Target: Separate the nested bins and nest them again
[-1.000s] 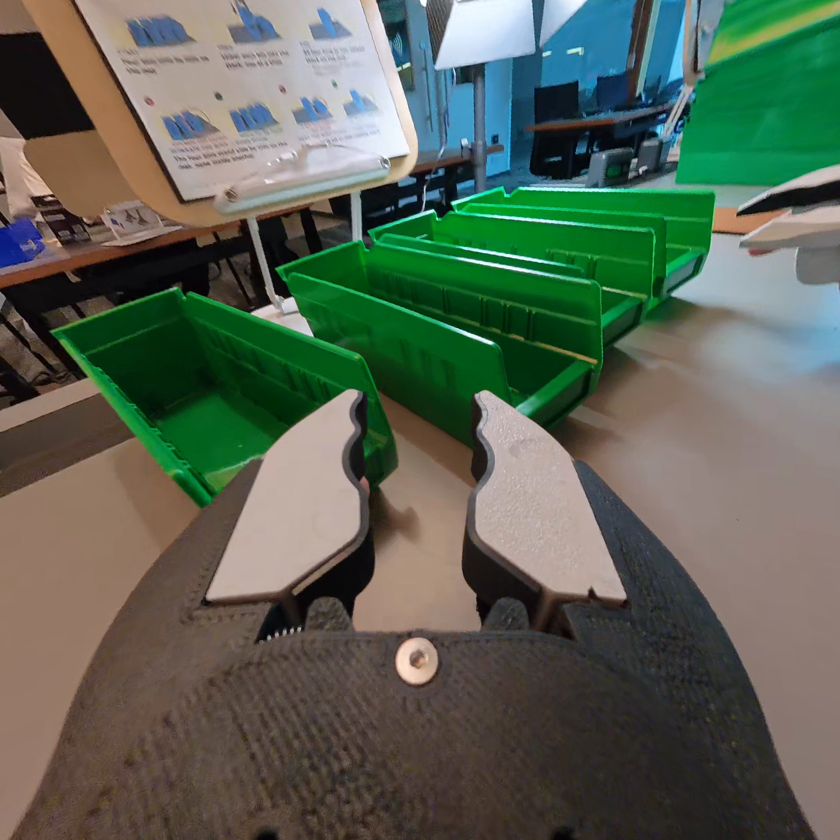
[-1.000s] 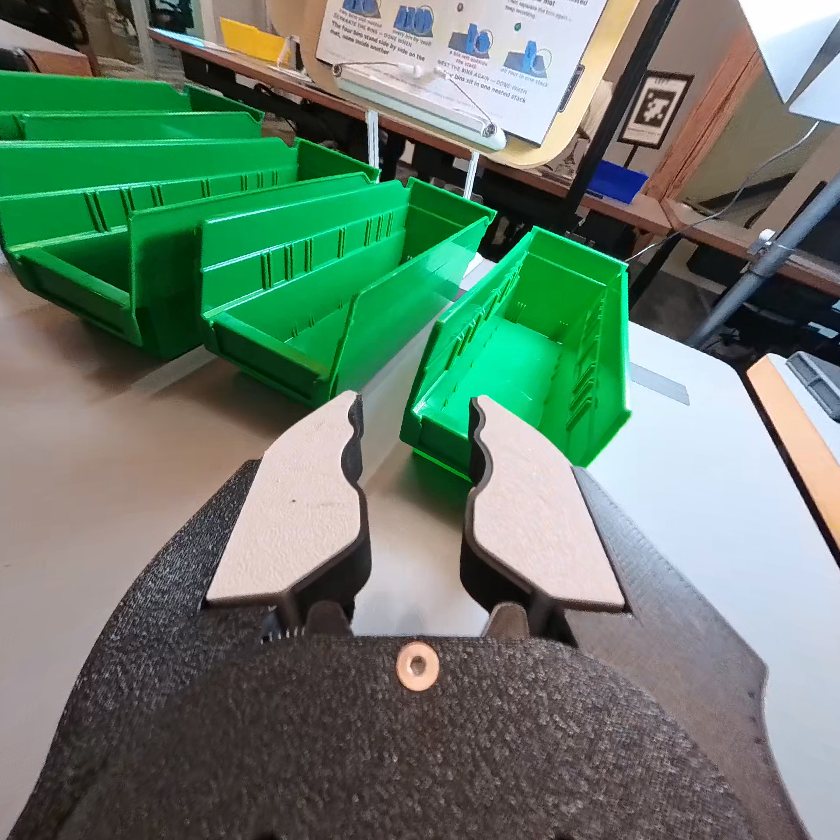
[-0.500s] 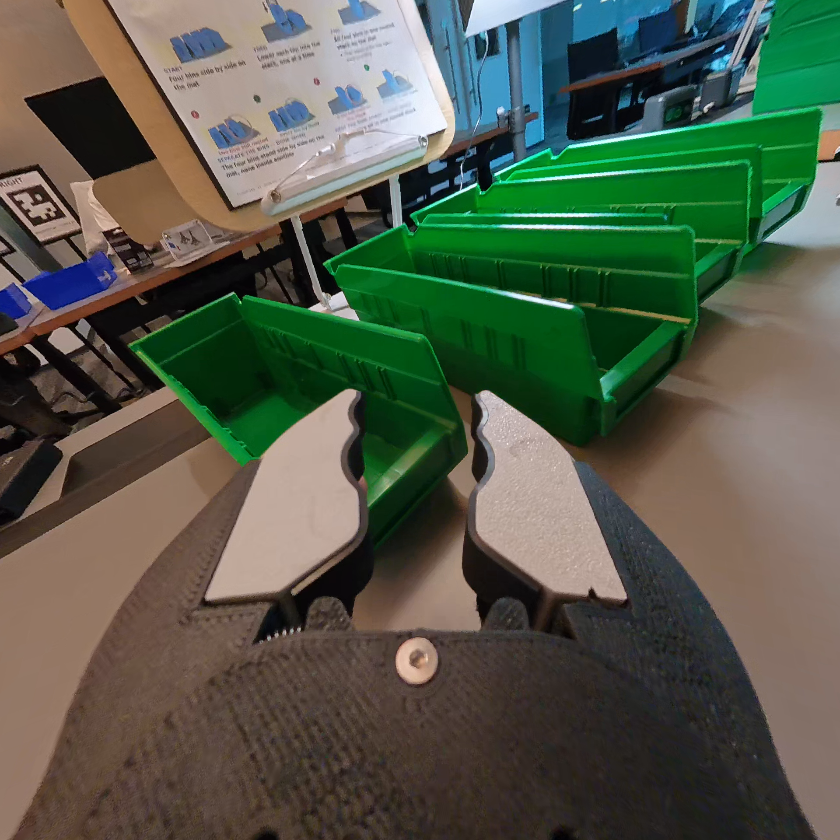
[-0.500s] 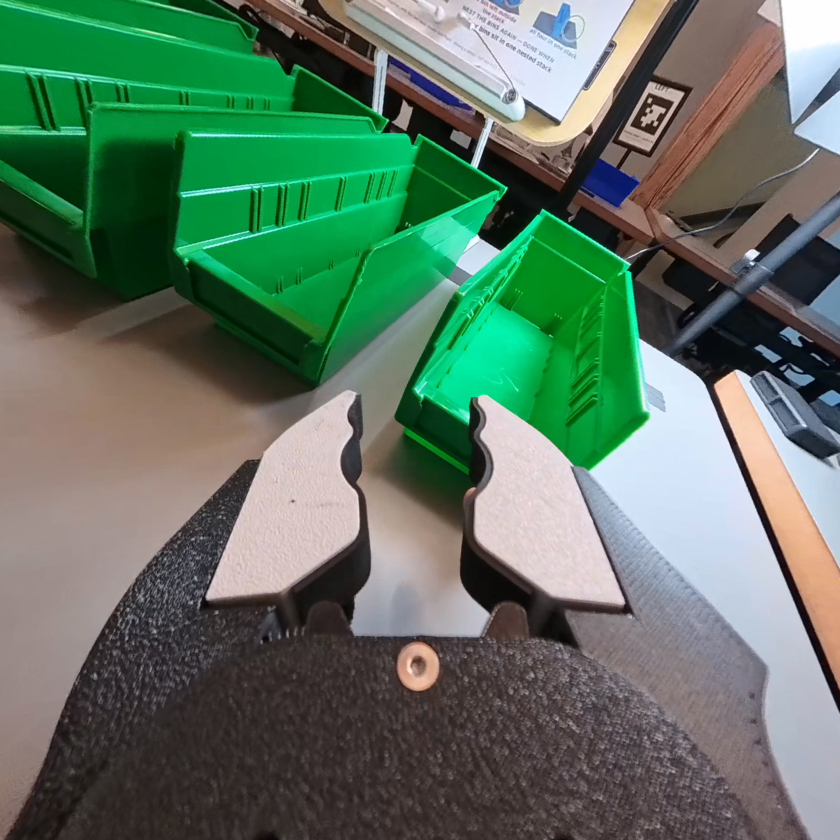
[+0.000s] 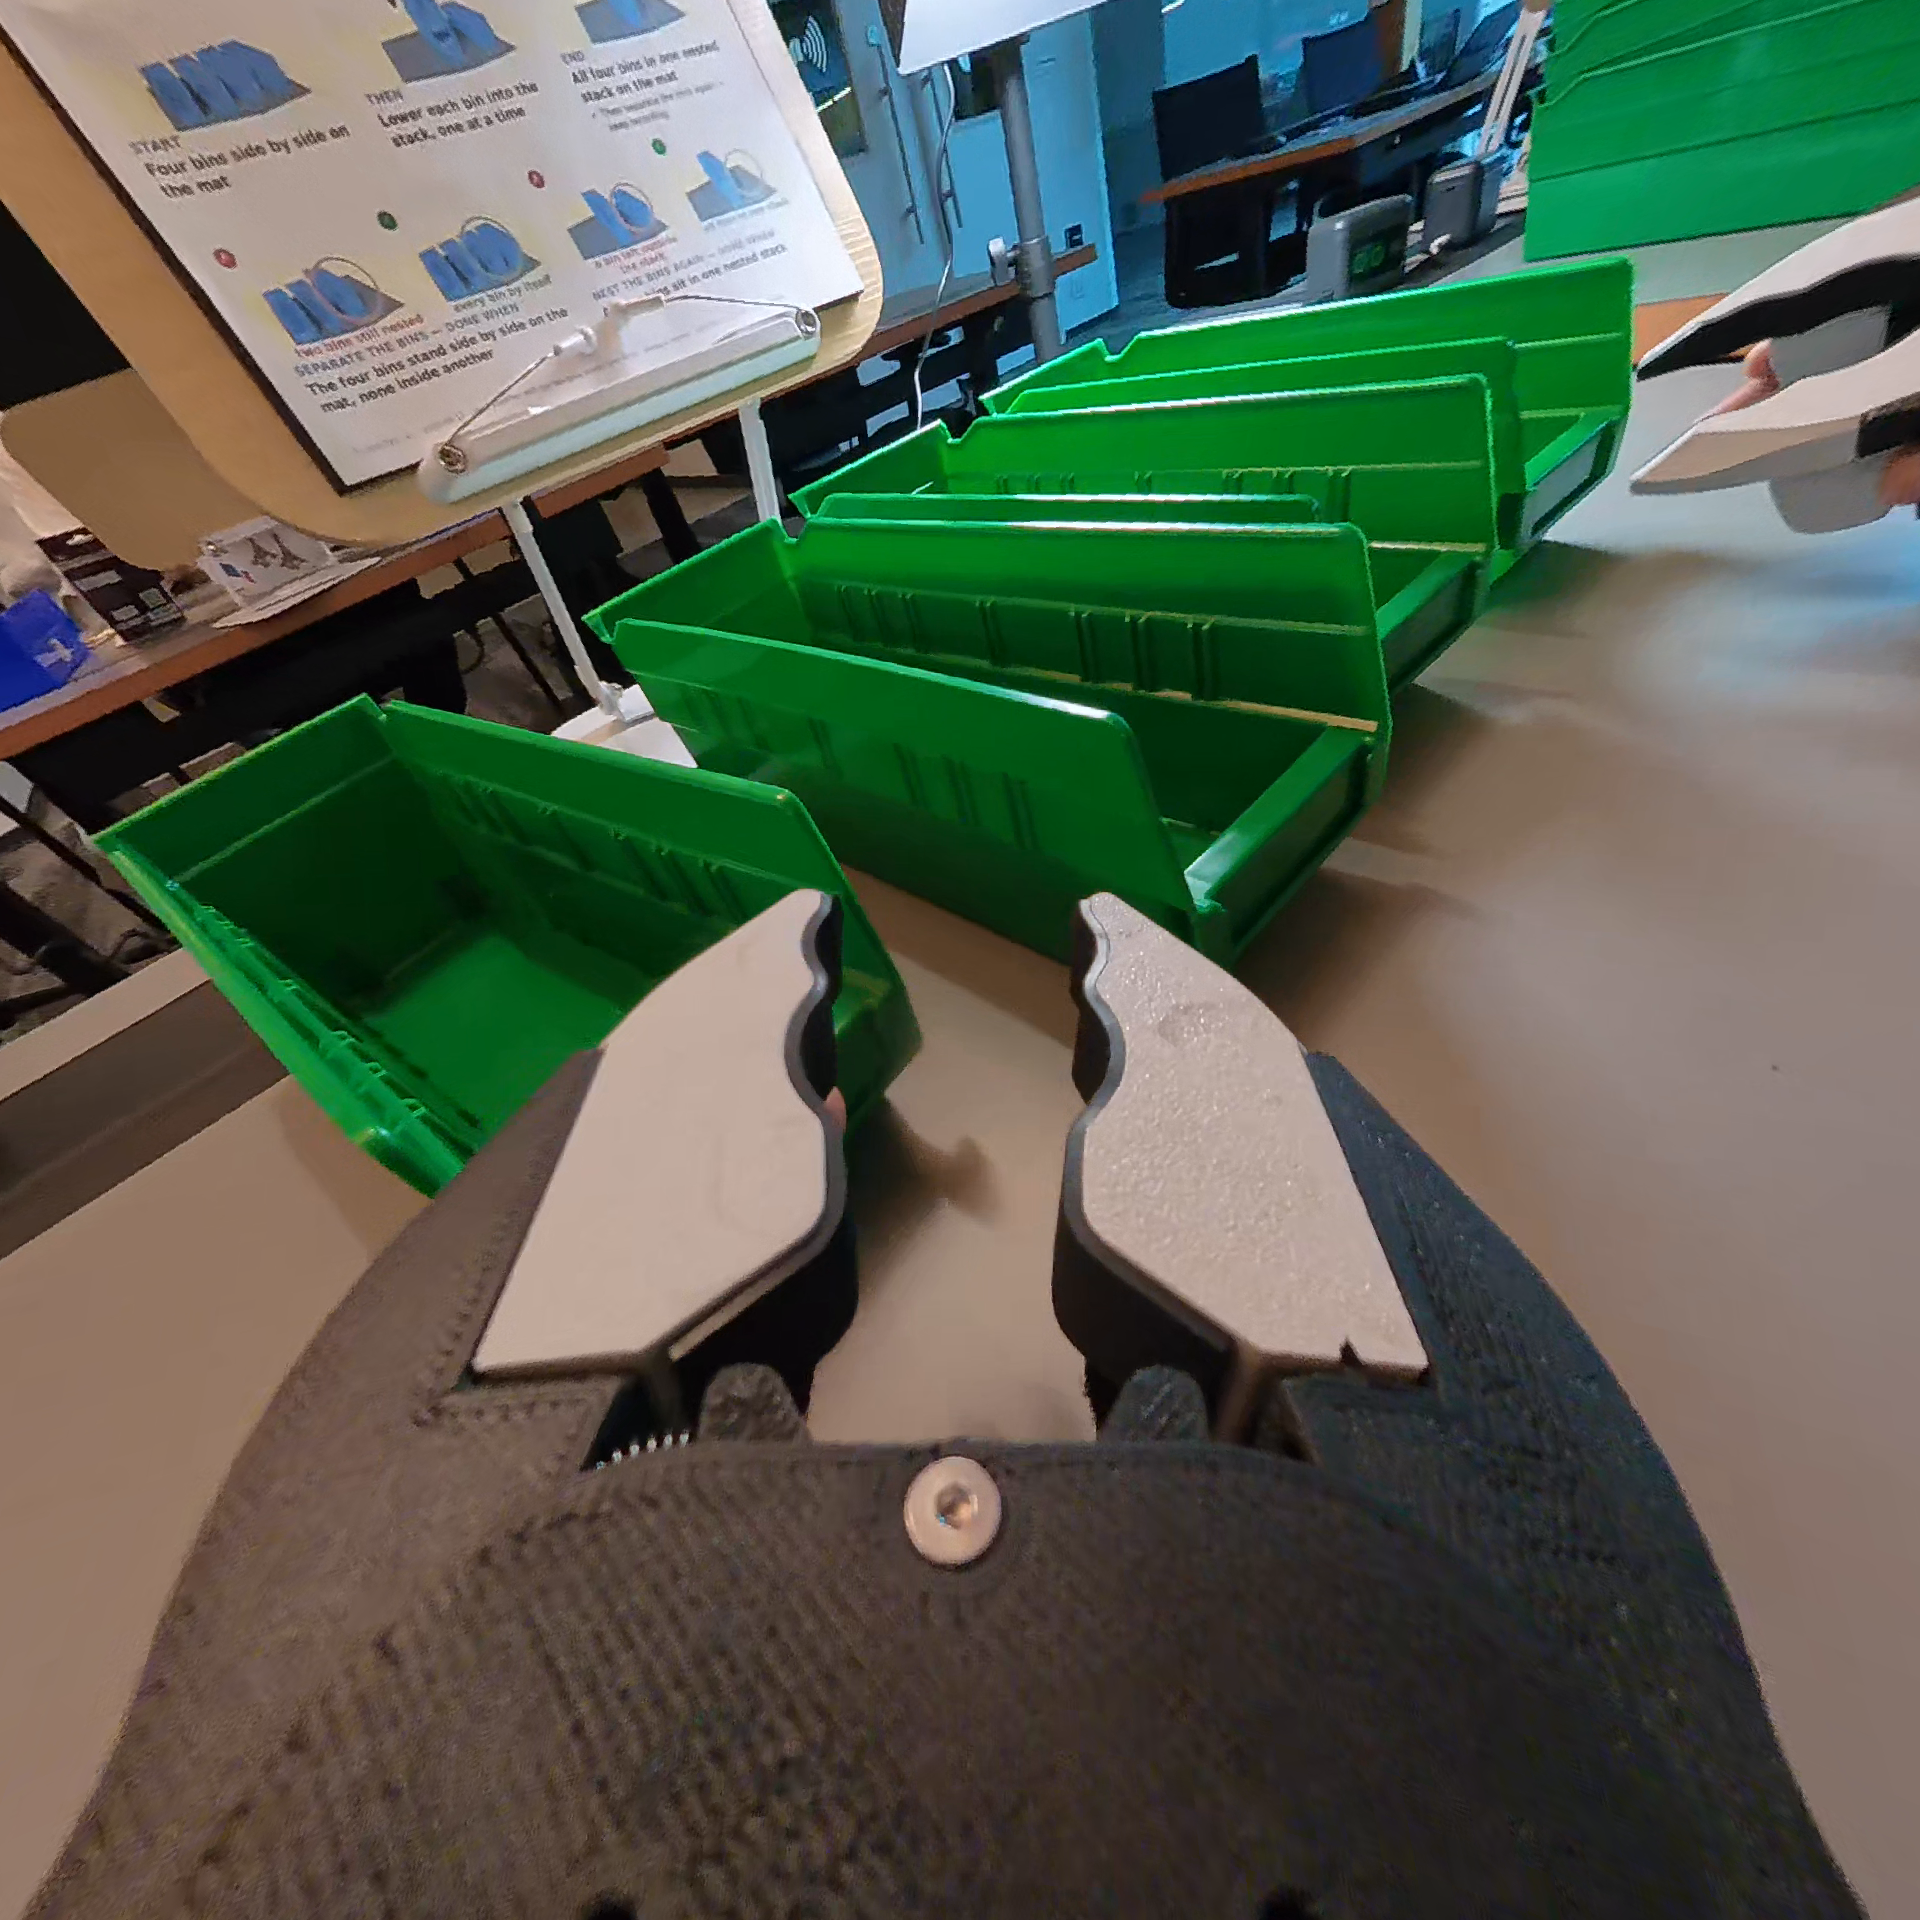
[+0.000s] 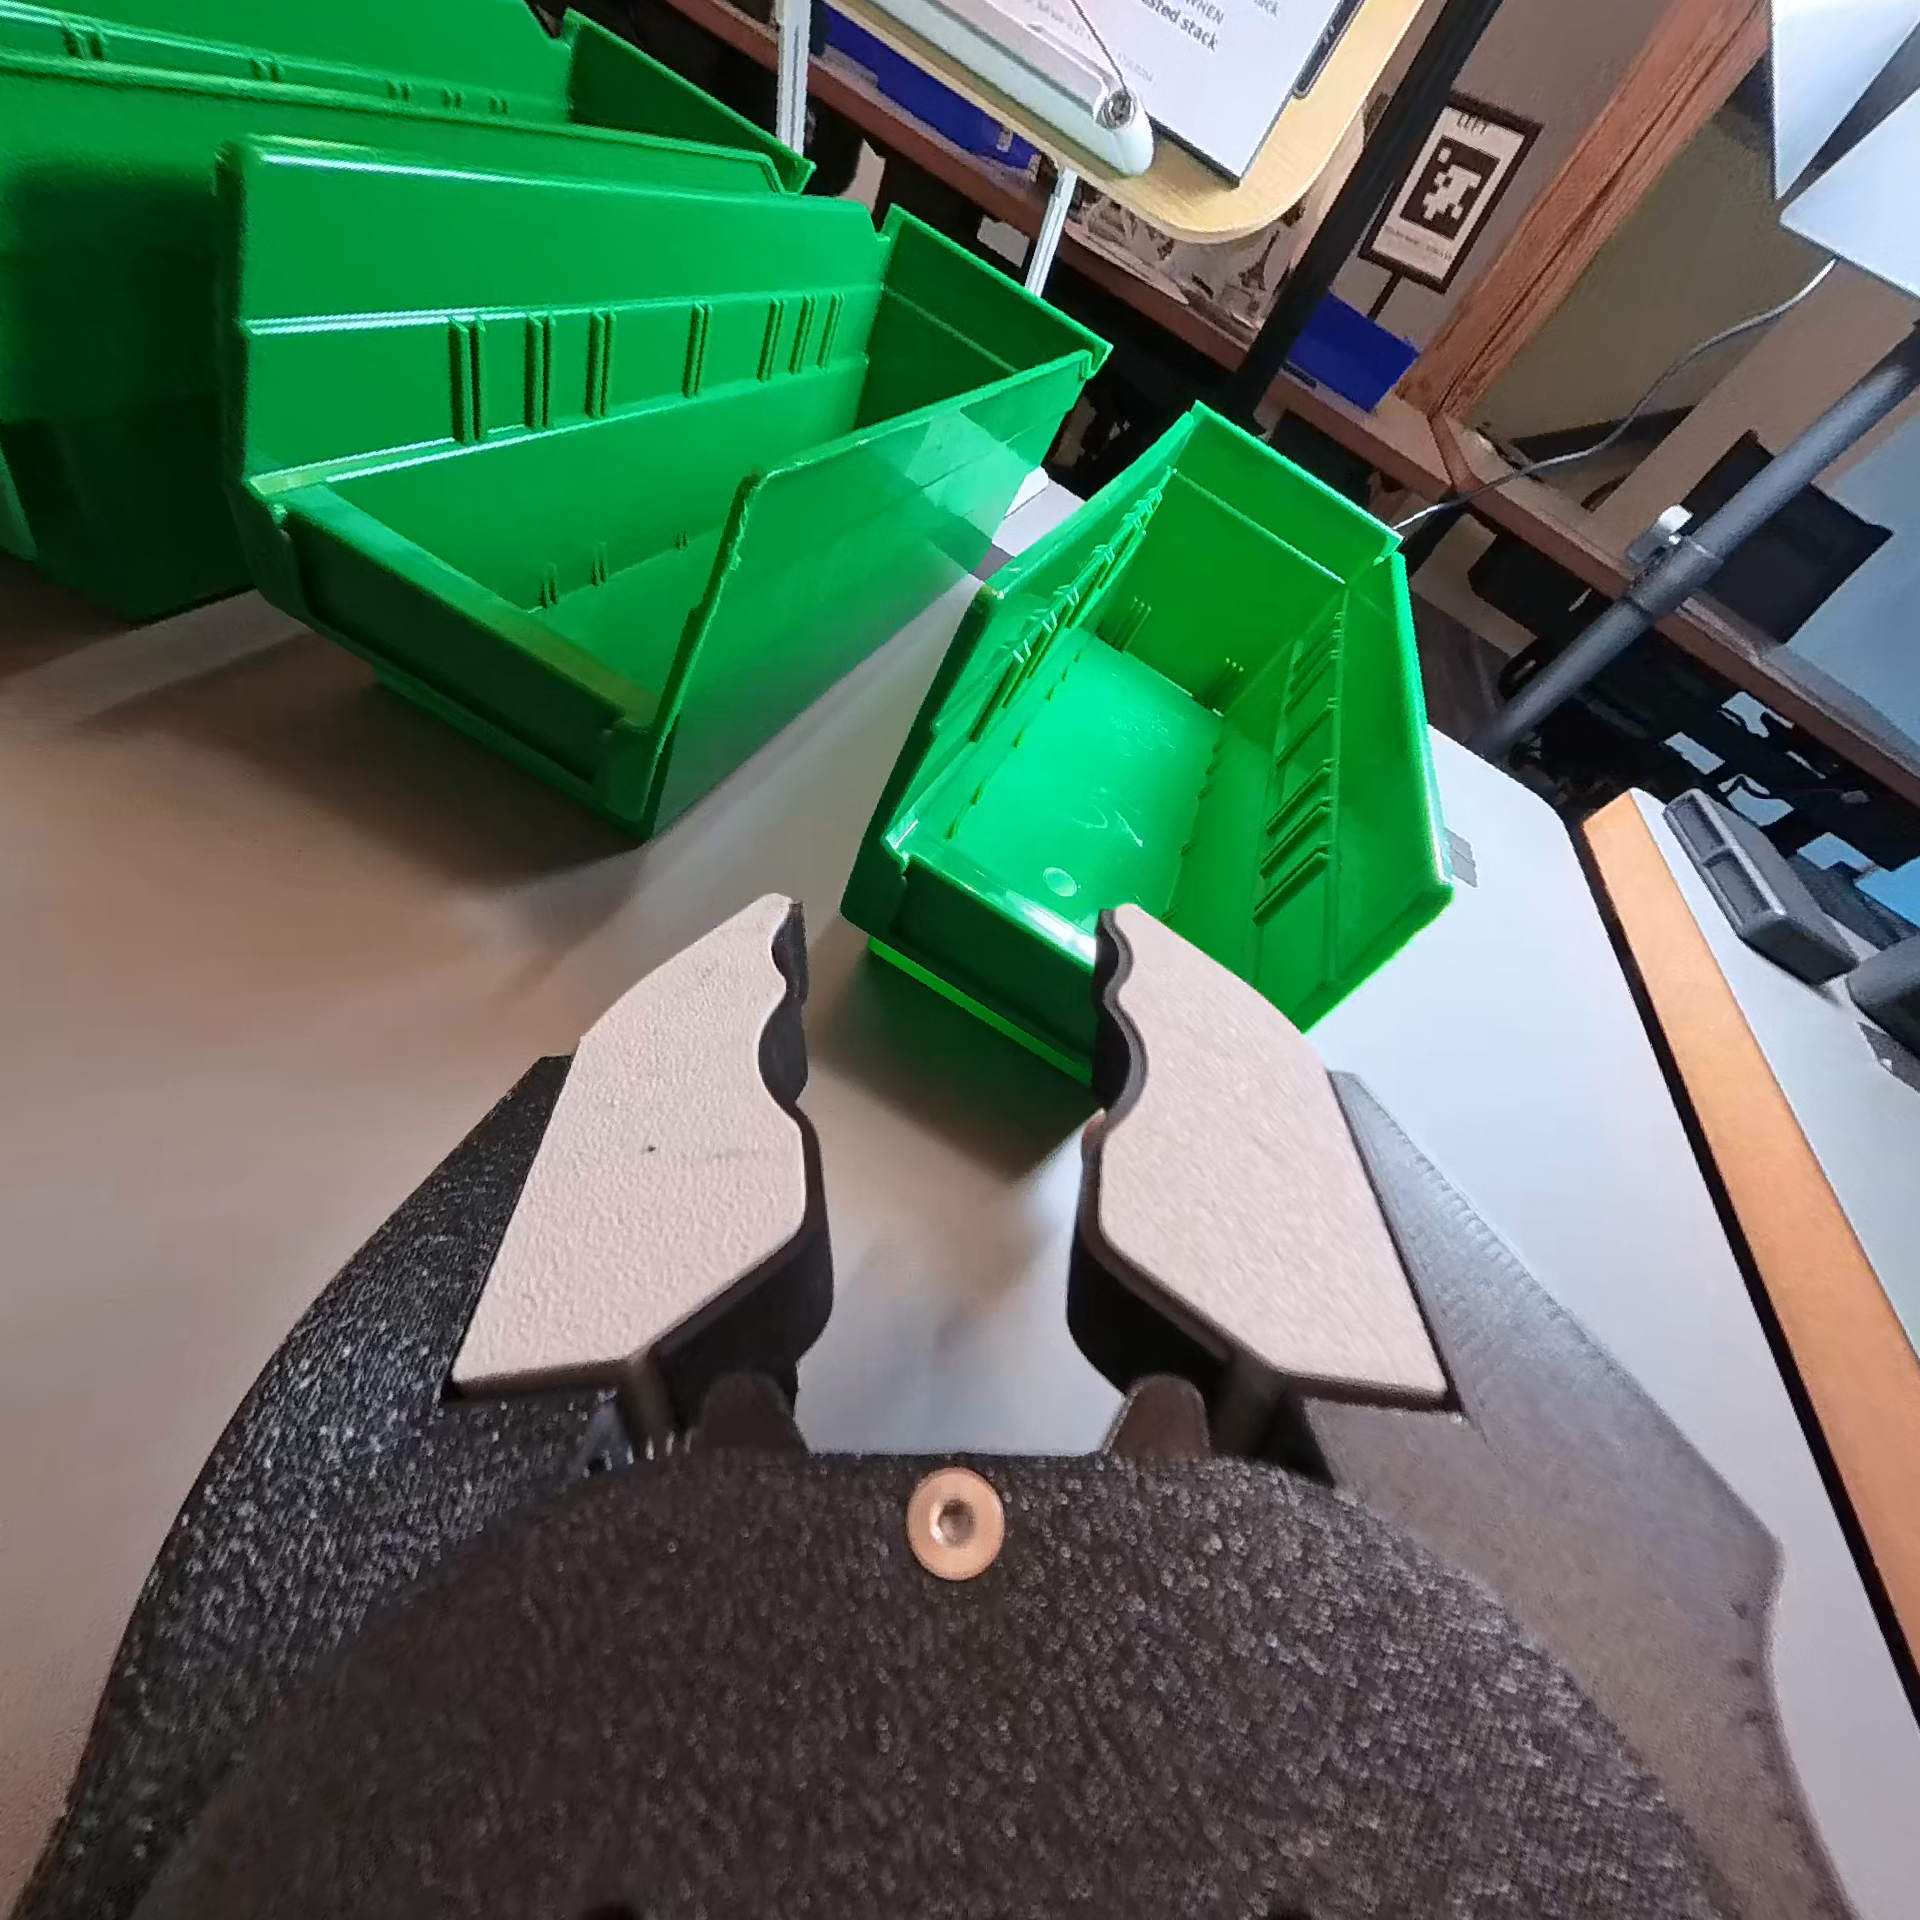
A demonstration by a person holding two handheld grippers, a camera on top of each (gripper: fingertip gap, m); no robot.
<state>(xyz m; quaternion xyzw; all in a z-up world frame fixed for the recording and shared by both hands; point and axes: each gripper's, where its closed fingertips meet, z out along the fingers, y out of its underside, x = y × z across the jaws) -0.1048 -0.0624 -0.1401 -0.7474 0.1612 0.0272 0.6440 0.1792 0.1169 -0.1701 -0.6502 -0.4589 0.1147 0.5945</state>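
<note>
Several long green bins stand in a row on the grey table (image 5: pixel 1610 1091). The end bin (image 5: pixel 436 935) stands apart, open and empty; it also shows in the right wrist view (image 6: pixel 1164 748). The bin next to it (image 5: pixel 987 769) (image 6: pixel 582 499) leans against the further bins (image 5: pixel 1351 457) (image 6: pixel 104 312), which sit packed close. My left gripper (image 5: pixel 951 935) is open and empty, low over the table beside the end bin's long side. My right gripper (image 6: pixel 951 935) is open and empty just before the end bin's low front. Its fingers (image 5: pixel 1818 395) show at the far right of the left wrist view.
A sheet of pictures on a clipboard stand (image 5: pixel 468 208) rises behind the bins. The table's right edge meets another table with a wood rim (image 6: pixel 1745 1091). Desks, a lamp pole (image 5: pixel 1023 208) and blue boxes lie beyond. There is about 35 cm between the tips of the two grippers.
My right gripper has moved closer to the end bin's front and tilted down. My left gripper swung left, then back, so the right gripper's fingers show again. Both stay open.
</note>
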